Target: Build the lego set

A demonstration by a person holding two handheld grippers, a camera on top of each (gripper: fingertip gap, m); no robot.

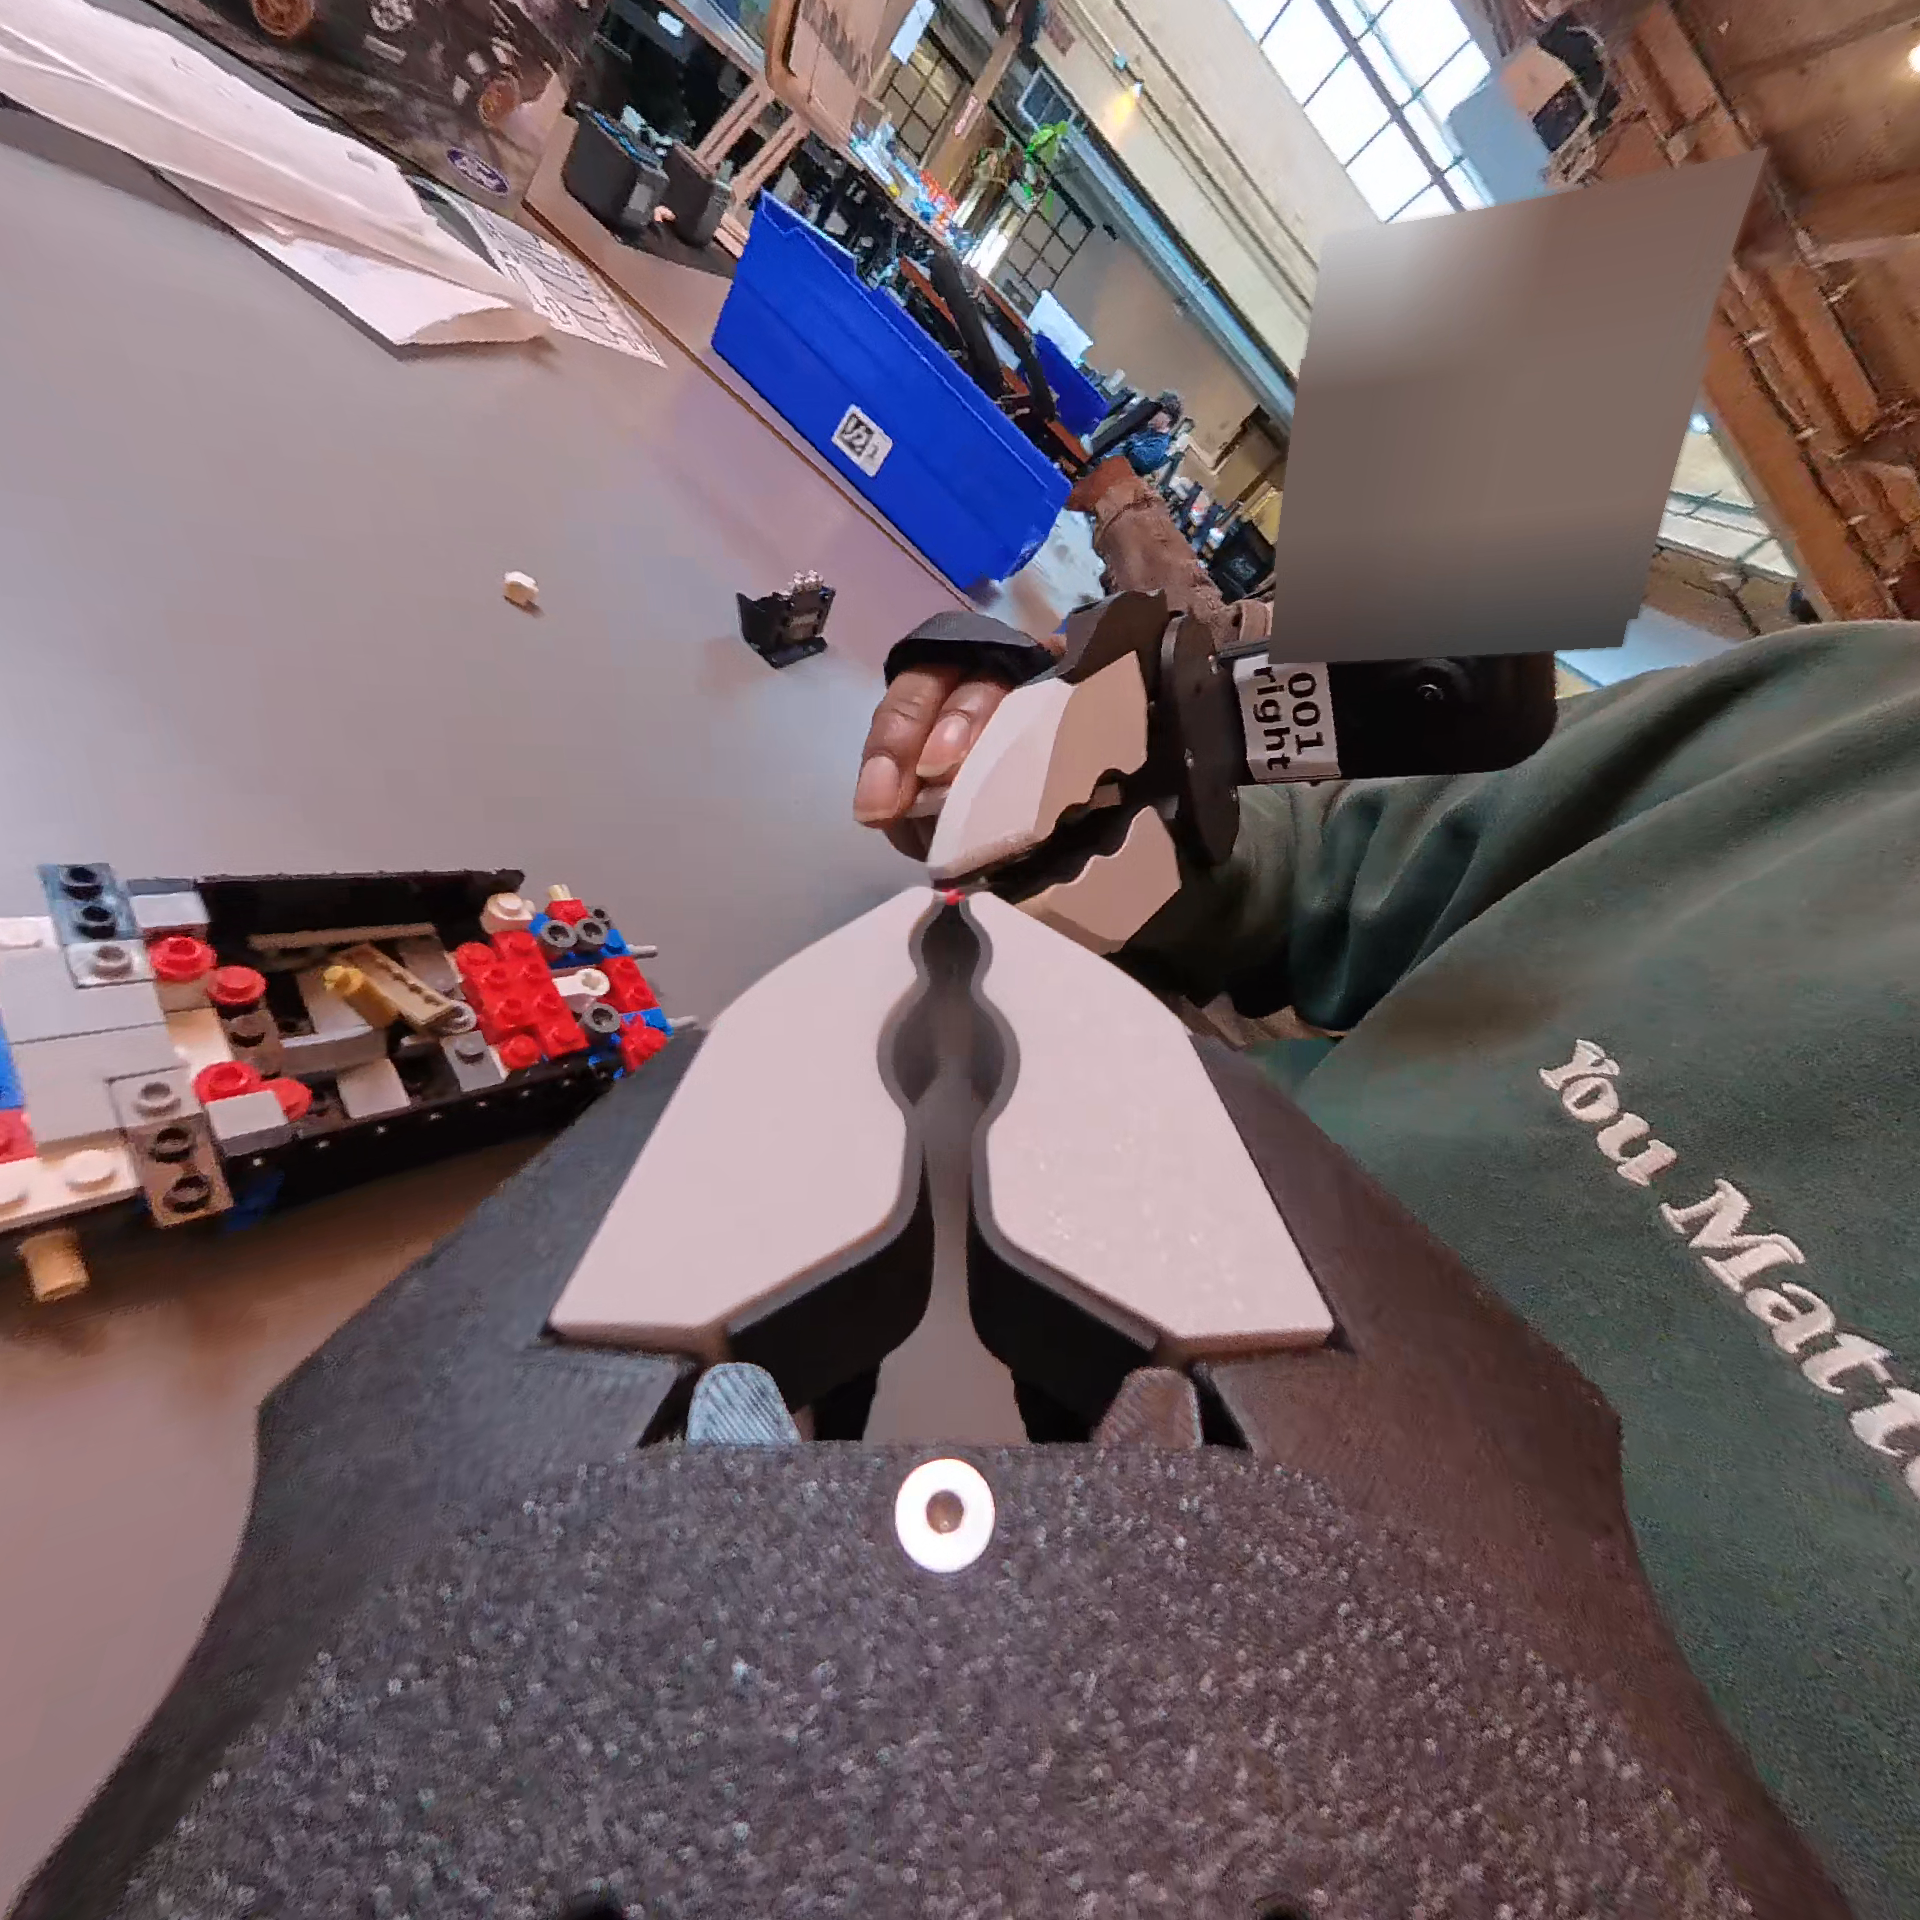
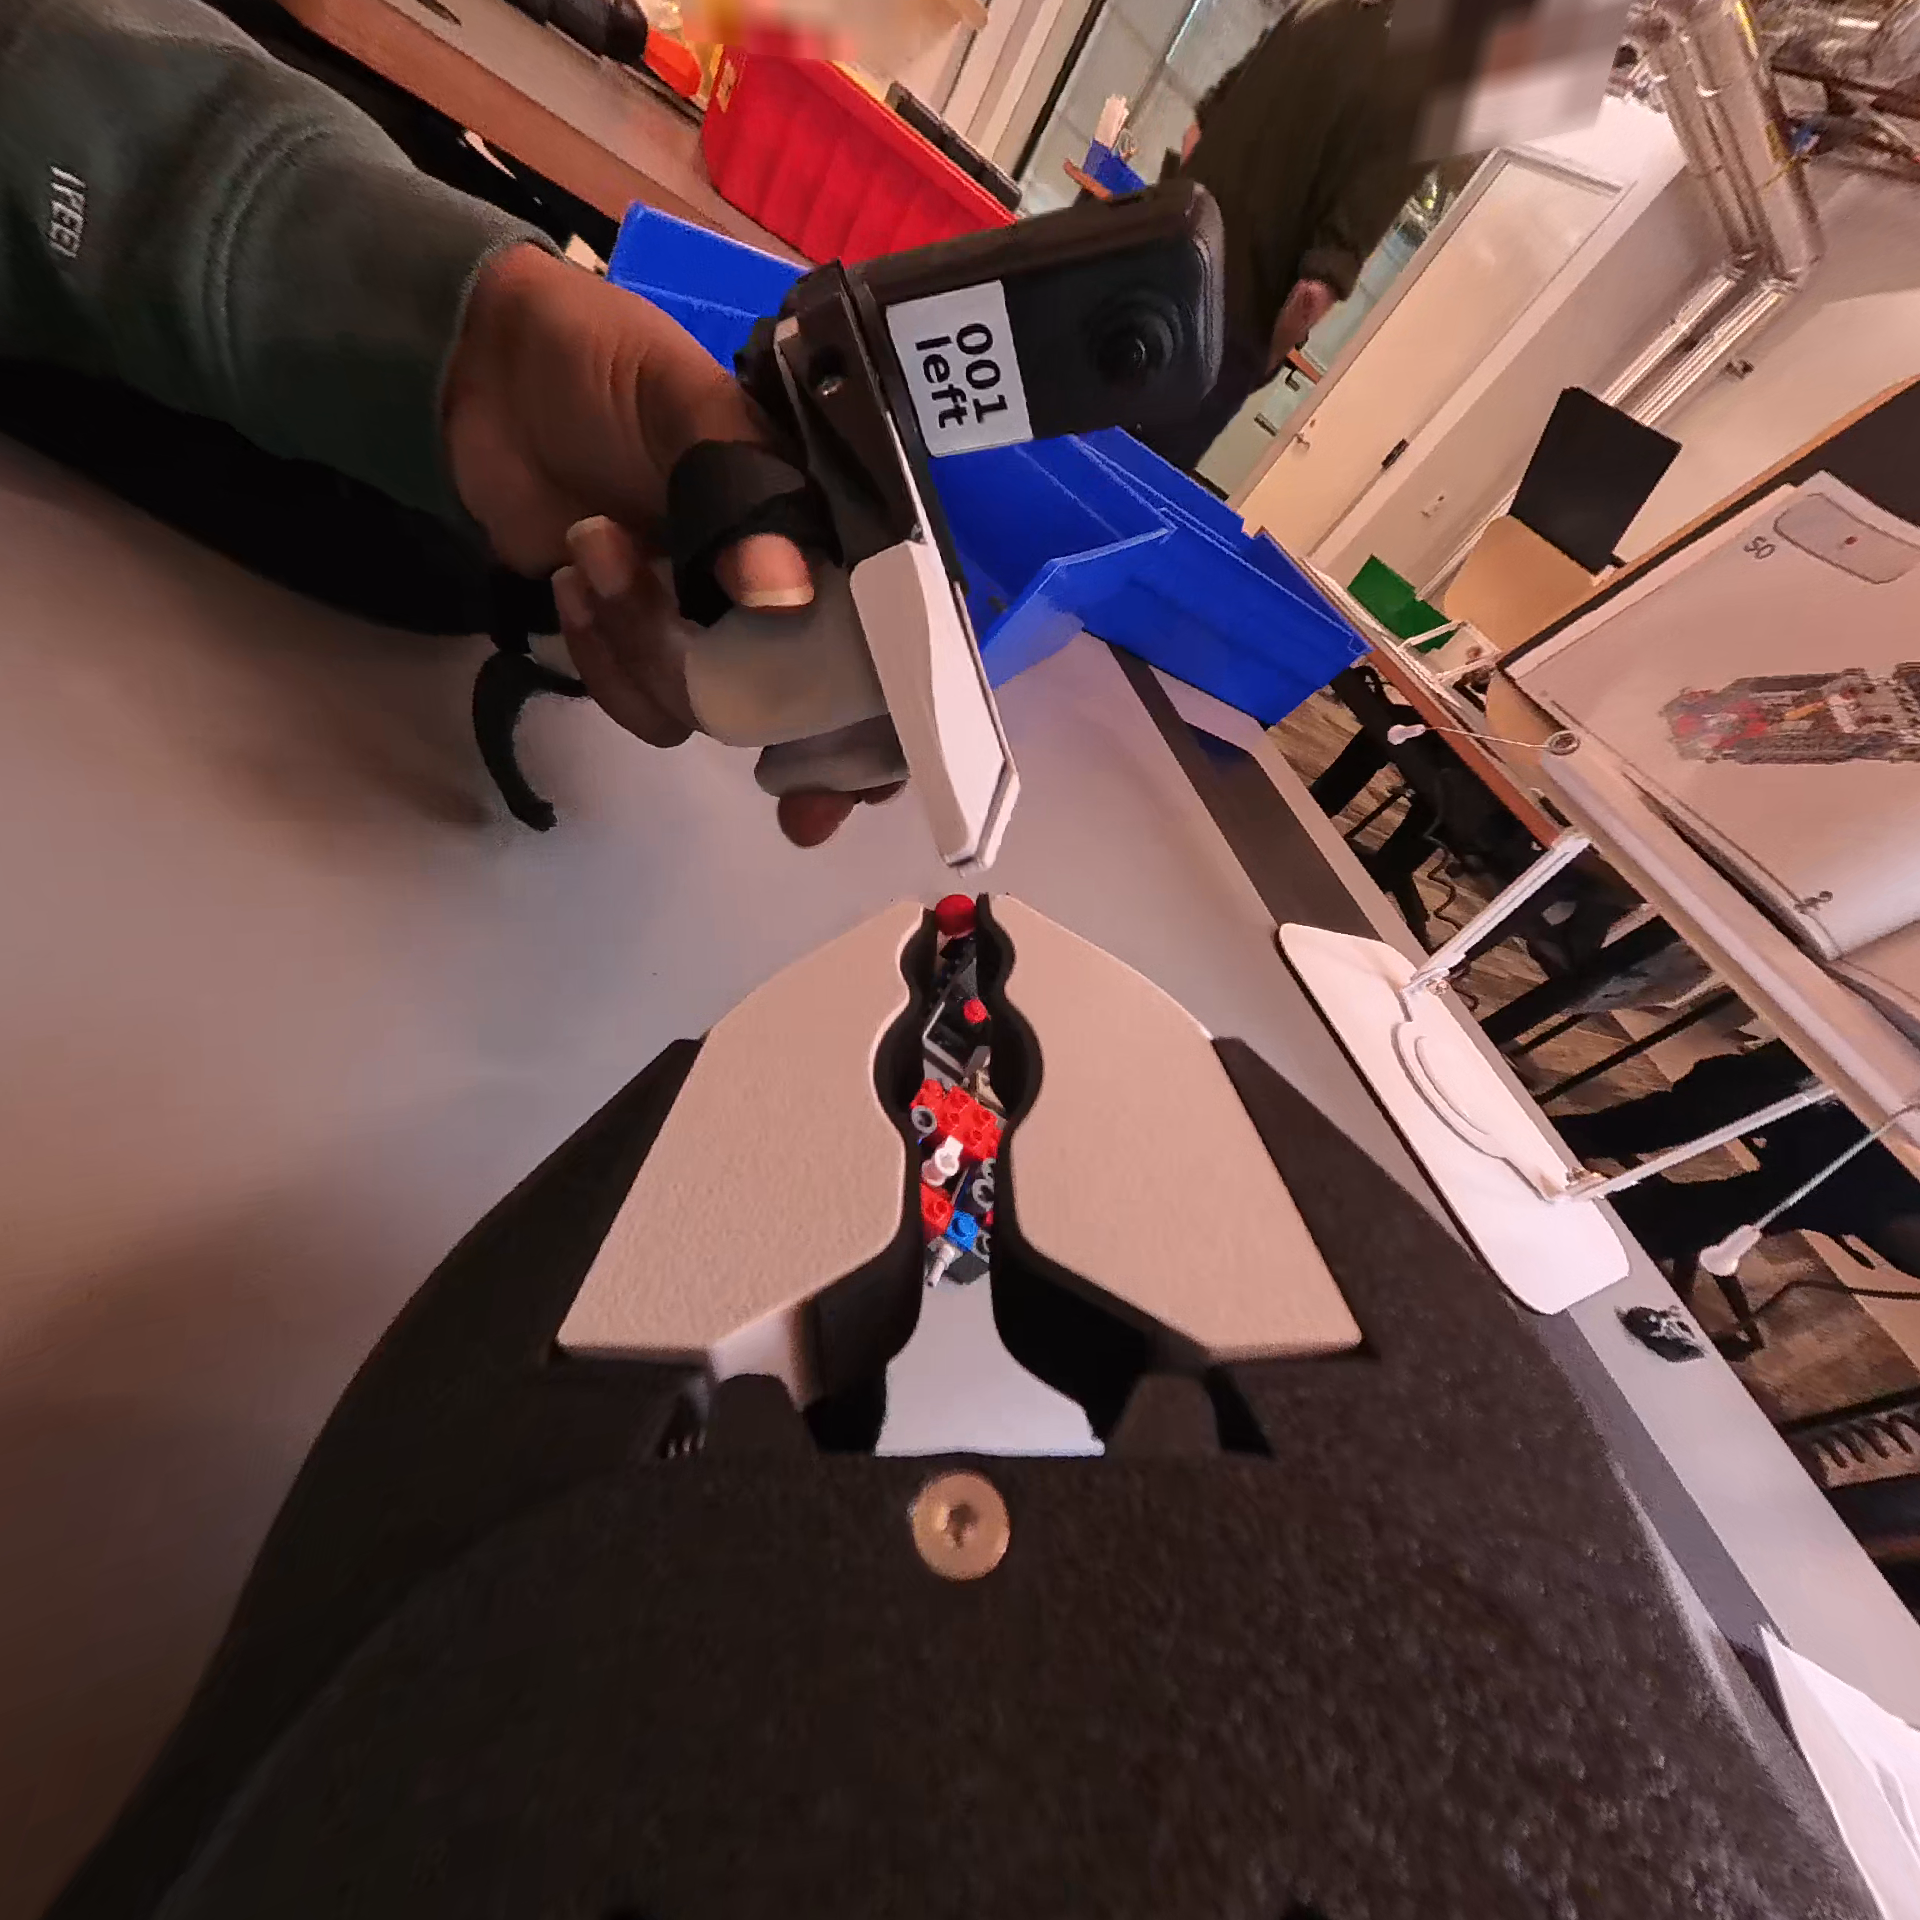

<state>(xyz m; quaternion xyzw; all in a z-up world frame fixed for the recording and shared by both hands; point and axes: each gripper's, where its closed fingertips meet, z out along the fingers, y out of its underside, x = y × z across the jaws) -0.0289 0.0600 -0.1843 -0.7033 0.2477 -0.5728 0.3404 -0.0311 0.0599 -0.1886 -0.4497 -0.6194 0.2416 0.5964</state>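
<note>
Between right gripper (image 2: 956, 914) fingers, red stud (image 2: 954, 913); left gripper (image 1: 948, 902) closed, tip-to-tip.

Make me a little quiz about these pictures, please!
1. True or false: the right tongs pinch a small red round lego piece.
2. In the left wrist view, what colour is the big bin? A green, B blue, C yellow.
3. What lies on the table to the left of the left tongs in that view?
Key: 1 true; 2 B; 3 the half-built lego model.
</note>
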